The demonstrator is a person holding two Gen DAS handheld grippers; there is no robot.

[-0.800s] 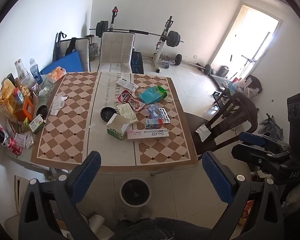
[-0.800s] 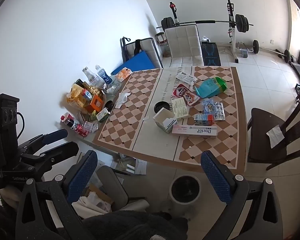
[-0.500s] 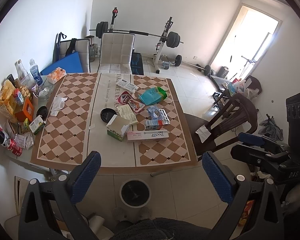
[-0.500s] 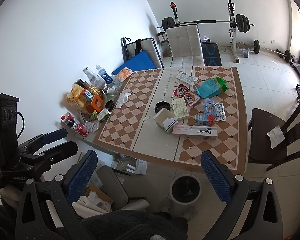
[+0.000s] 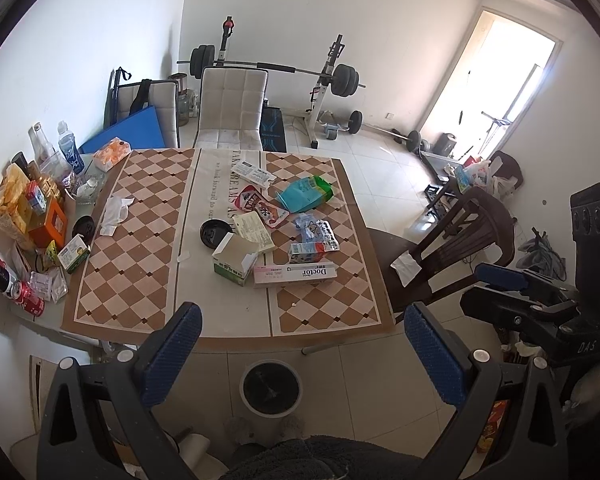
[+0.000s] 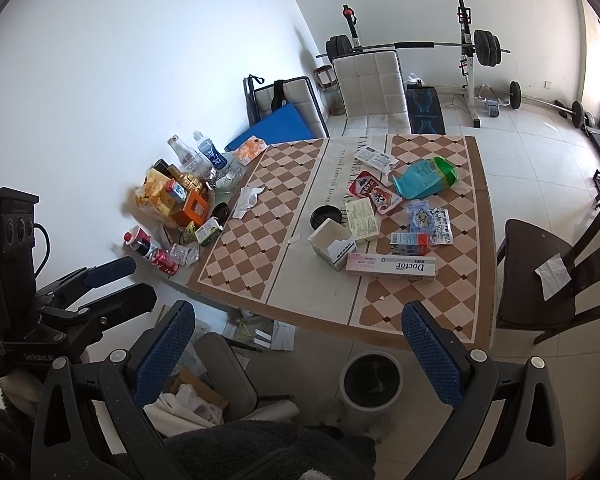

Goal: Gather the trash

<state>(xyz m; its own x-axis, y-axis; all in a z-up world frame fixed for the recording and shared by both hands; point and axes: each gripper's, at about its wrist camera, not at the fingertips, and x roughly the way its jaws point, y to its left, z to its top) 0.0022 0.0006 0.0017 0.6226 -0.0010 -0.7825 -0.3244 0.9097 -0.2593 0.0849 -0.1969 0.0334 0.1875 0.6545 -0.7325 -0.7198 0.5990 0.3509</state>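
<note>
Trash lies on the checkered table: a pink "Doctor" box, an open green-white carton, a small blue-red carton, a teal-green bag, a black lid and a crumpled tissue. A white bin with a black liner stands on the floor below the near edge; it also shows in the right wrist view. My left gripper and right gripper are open and empty, held above the floor short of the table.
Bottles, cans and snack packs crowd the table's left edge. A dark wooden chair stands at the right, a white chair at the far end. Weight bench and barbell behind. Cardboard and papers lie on the floor.
Both views have pulled back slightly from the table; the table and its litter sit a little higher in frame. Both grippers stay open.
</note>
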